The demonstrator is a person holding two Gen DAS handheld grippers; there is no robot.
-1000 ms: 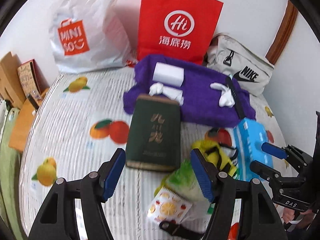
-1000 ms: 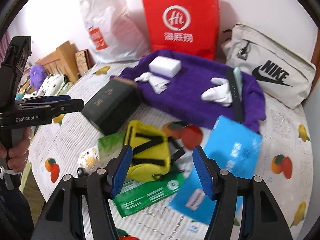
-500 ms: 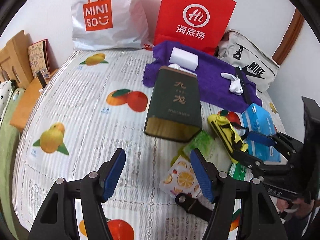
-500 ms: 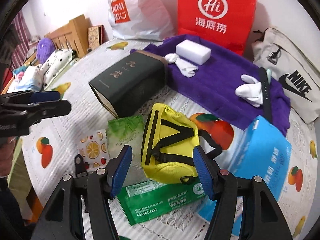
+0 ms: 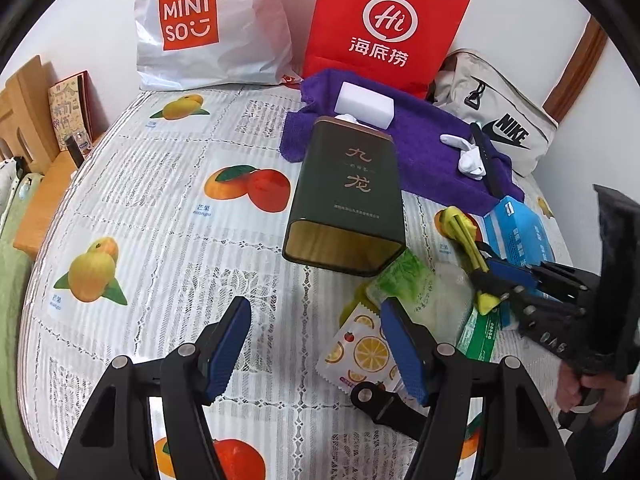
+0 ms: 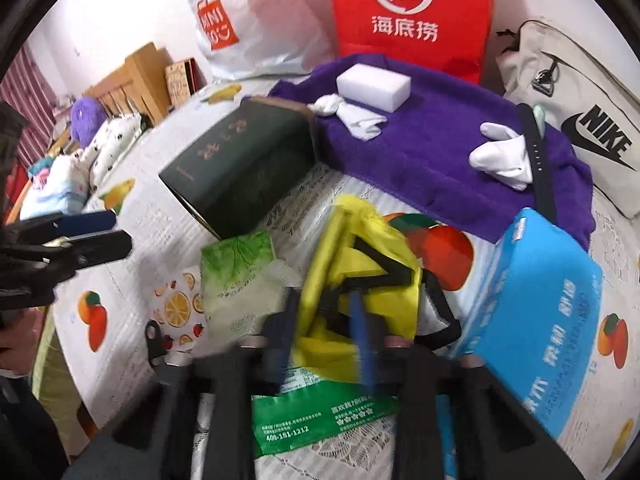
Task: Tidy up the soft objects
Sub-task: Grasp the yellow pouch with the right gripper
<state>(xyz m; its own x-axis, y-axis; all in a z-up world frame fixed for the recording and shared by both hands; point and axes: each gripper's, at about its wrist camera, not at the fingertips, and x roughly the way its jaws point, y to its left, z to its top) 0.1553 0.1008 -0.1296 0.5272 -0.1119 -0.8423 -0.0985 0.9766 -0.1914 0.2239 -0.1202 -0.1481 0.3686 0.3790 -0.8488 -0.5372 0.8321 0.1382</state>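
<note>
- Right gripper (image 6: 324,332) — jaws have just been closing, now clamped on the yellow pouch (image 6: 360,256) mid-table (image 5: 160,208), beside the blue packet (image 6: 536,320).
- Left gripper (image 5: 316,348) — jaws apart, empty, over the fruit-print sachet (image 5: 360,352).

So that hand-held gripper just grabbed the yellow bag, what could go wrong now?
The right hand-held gripper has just closed on the yellow bag, pinching only its near edge, so the bag may slip out. Its black strap loops toward the blue tissue pack and could drag it. The bag overlaps the green packet, which might shift when lifted.
</note>
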